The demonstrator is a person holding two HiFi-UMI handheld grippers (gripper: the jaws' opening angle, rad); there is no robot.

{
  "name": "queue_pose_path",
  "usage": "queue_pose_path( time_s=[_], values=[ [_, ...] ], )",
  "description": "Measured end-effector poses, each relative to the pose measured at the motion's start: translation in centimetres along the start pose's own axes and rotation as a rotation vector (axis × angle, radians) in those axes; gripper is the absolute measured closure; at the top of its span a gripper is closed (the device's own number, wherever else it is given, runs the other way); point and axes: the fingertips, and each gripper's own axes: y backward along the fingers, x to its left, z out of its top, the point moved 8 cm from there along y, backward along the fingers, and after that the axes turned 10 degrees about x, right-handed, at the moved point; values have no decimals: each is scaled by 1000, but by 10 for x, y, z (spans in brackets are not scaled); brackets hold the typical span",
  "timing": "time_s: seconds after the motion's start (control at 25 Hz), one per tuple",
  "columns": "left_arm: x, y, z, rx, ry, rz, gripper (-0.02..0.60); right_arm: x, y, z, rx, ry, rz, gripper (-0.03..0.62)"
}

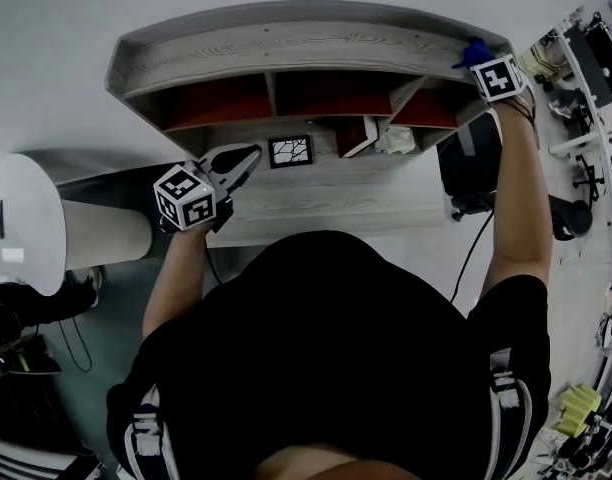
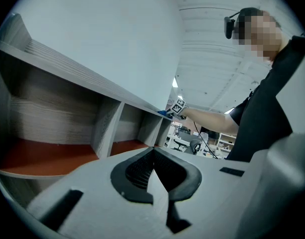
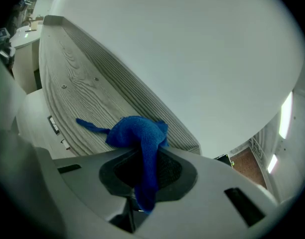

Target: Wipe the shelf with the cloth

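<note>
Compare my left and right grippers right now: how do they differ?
The left gripper is shut on nothing; the right gripper is shut on the blue cloth. The left sits low by the cubbies; the right is up at the shelf top. Both are closed.

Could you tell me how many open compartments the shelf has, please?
3: the left compartment, the middle compartment, and the right compartment nearest the right gripper; the arm may hide more.
</note>
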Motion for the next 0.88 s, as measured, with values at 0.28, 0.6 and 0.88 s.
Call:
queue_pose_path(
  time_s=[0.28,0.6,0.88],
  values=[
    [0,21,-8,-10,16,43,566,34,11,39,-65,67,30,546],
    [-4,54,-19,-34,37,102,566,62,27,76,-103,136,75,546],
    [-9,90,-34,-58,64,169,566,93,40,112,-136,169,161,546]
  ],
)
